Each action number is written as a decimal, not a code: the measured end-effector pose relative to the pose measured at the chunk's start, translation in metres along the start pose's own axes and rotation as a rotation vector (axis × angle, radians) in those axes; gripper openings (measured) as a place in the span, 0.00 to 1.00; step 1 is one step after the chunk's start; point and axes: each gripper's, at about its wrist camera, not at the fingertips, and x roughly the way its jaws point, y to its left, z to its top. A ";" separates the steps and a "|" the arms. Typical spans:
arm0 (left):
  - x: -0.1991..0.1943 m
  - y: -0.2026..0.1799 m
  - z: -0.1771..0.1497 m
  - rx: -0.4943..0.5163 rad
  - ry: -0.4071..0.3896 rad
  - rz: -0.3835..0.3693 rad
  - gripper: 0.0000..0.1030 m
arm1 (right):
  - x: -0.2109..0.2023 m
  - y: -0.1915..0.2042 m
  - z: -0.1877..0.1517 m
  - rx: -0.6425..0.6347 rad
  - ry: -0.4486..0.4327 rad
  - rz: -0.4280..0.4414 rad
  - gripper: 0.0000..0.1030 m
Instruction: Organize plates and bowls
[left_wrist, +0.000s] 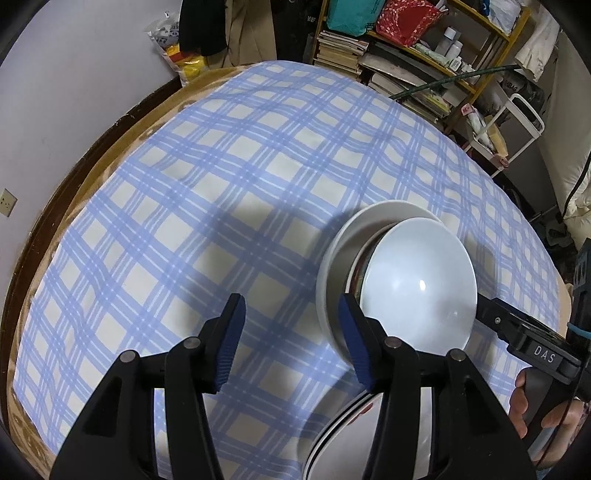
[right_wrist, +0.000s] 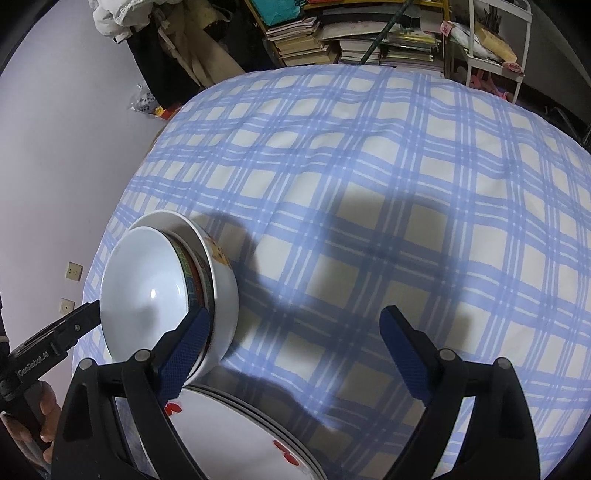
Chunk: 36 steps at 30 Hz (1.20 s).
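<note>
with the left gripper (left_wrist: 291, 338) and right gripper (right_wrist: 295, 350) both wide open and holding nothing, flanking the nested bowl stack (left_wrist: 399, 280) beside the plate stack (right_wrist: 240, 439) on the table (right_wrist: 369, 184), squeezing unevenly could topple the bowls.

Left black gripper with blue-padded fingers (left_wrist: 291, 339), jaws spread, above blue-and-white plaid tablecloth (left_wrist: 221, 184). Right finger pad (left_wrist: 356, 343) beside nested stack of white ceramic bowls (left_wrist: 417, 284). Stack of white plates with dark rims (left_wrist: 332, 439) below. Opposite black gripper (left_wrist: 517, 328) at stack's right edge.
</note>
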 end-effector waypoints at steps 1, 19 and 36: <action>0.001 0.000 0.000 -0.002 0.006 -0.003 0.50 | 0.001 0.000 0.000 0.001 0.001 -0.001 0.95; 0.010 0.008 0.008 -0.057 0.028 -0.050 0.50 | 0.001 0.003 -0.001 0.012 -0.024 -0.008 0.95; 0.012 0.003 0.007 -0.019 0.033 0.029 0.50 | 0.002 0.004 0.001 0.024 -0.039 -0.018 0.95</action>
